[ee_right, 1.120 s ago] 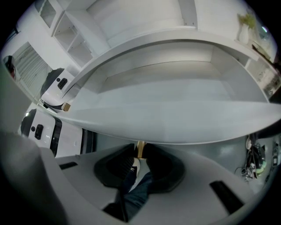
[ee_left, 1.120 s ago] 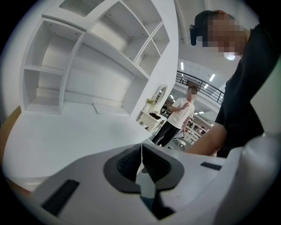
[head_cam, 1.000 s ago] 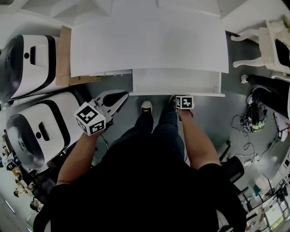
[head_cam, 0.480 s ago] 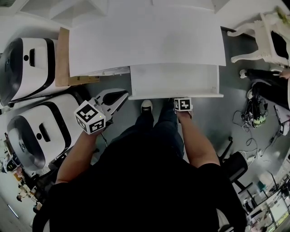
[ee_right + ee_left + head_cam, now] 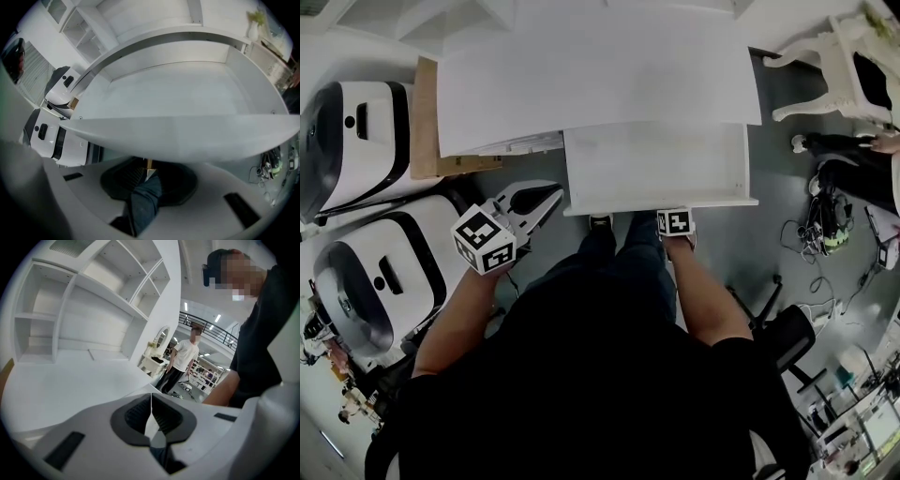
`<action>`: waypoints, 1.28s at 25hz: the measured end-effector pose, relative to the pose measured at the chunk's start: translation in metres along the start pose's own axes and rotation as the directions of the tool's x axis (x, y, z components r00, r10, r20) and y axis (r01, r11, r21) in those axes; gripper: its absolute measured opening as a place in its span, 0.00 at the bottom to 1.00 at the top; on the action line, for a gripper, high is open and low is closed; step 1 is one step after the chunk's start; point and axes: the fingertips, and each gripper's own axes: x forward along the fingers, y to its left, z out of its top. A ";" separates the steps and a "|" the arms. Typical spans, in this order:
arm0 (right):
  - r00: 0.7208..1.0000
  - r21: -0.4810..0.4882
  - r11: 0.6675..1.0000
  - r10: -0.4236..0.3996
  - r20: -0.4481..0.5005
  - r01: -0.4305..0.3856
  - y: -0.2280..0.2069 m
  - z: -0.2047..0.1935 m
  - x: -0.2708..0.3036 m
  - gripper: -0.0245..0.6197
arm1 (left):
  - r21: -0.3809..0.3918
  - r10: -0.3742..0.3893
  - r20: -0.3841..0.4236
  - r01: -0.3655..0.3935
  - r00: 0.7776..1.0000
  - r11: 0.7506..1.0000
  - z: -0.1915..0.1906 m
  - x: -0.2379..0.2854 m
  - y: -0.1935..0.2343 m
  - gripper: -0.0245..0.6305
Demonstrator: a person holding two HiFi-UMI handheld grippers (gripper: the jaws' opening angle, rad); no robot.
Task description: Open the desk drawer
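Steadily, the drawer (image 5: 652,164) has slid further out from under the bench (image 5: 600,84) toward the person at the centre of the head view. The opening looks well under way, though I cannot judge how much travel remains. The right gripper (image 5: 147,164) has its jaws only a slit apart, with the tips tucked under the drawer's front lip, hooking rather than pinching. The left gripper (image 5: 555,197), left of the drawer, hangs idle with its jaws closed on nothing. Drawer and bench are smooth, matte white board, and the drawer is a shallow rectangular tray.
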 end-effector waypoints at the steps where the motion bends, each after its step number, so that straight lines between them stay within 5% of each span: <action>1: 1.000 0.000 1.000 0.001 -0.001 -0.001 0.001 -0.003 -0.001 0.17 | 0.002 -0.004 -0.001 0.004 1.000 1.000 0.000 0.001 -0.001 0.05; 32: 1.000 0.044 0.999 0.019 0.021 -0.020 0.000 -0.006 -0.001 0.18 | 0.024 -0.018 -0.007 0.018 1.000 1.000 0.000 0.003 -0.015 0.05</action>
